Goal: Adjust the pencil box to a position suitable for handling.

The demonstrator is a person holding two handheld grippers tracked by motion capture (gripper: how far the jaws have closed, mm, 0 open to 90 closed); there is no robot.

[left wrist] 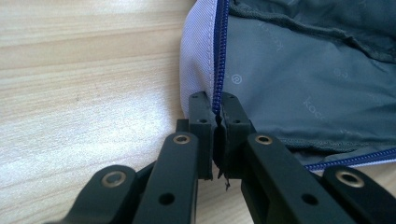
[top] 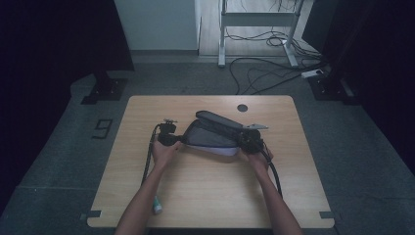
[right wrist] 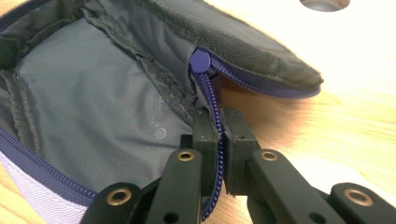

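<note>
Open pouch (top: 215, 134) lies mid-frame on table (top: 210, 191), lid flipped up. Left claw (left wrist: 216, 119) clamped on zipper edge (left wrist: 219, 56) at pouch's left end; right claw (right wrist: 220, 123) clamped on zipper tape (right wrist: 208, 93) at right end.

A grey-lined lilac pouch (top: 213, 138) with a blue zipper (right wrist: 208, 100) lies unzipped mid-table.
</note>
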